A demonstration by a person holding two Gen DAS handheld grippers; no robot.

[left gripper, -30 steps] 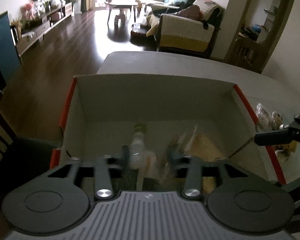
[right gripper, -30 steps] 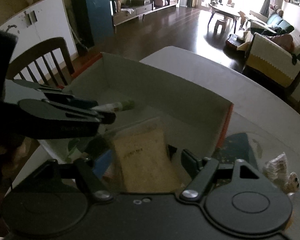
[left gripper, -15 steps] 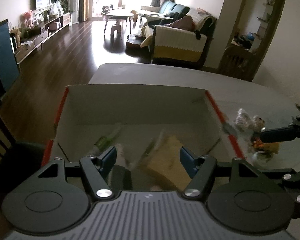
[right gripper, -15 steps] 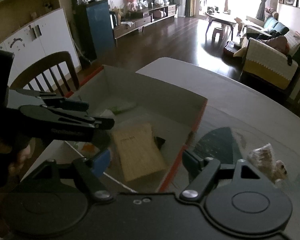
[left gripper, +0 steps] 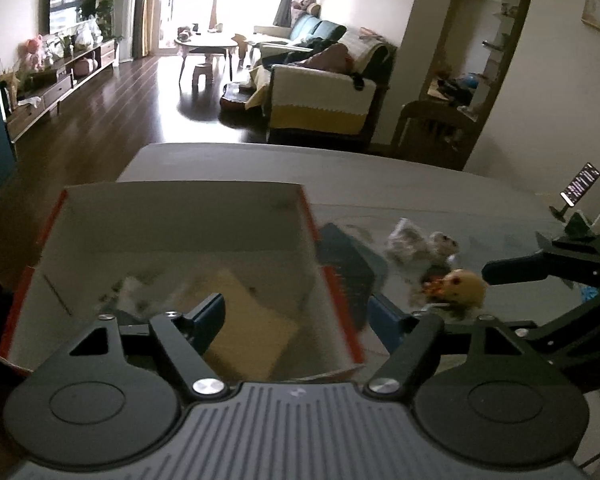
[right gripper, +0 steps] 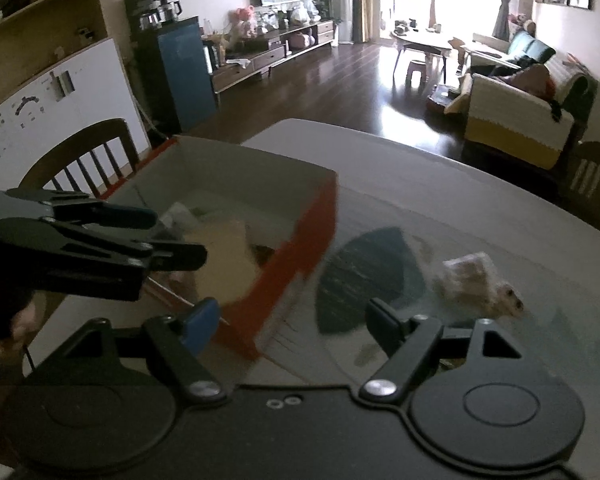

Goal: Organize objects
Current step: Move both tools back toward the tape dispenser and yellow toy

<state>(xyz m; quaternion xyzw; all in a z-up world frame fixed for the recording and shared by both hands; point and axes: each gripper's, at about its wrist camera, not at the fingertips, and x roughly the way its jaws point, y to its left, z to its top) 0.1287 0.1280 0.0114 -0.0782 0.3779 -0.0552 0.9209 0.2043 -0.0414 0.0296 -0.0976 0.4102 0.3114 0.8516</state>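
left gripper [left gripper: 300,316]: jaws standing wide apart, holding nothing, hovering over the box's right wall
right gripper [right gripper: 288,320]: jaws spread, empty, hanging above the box corner
box [left gripper: 172,204]: sitting on the table [left gripper: 380,176], tan packet [left gripper: 252,328] lying inside
snack bag [right gripper: 472,276]: lying on the table right of the box, apart from it
dark mat [right gripper: 368,276]: lying between box and bag

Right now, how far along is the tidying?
Partly done. The red-edged cardboard box already holds a tan packet and something pale beside it. Nothing is in hand: left gripper and right gripper are both open. Left on the table: a clear snack bag, a dark mat and a yellowish toy.
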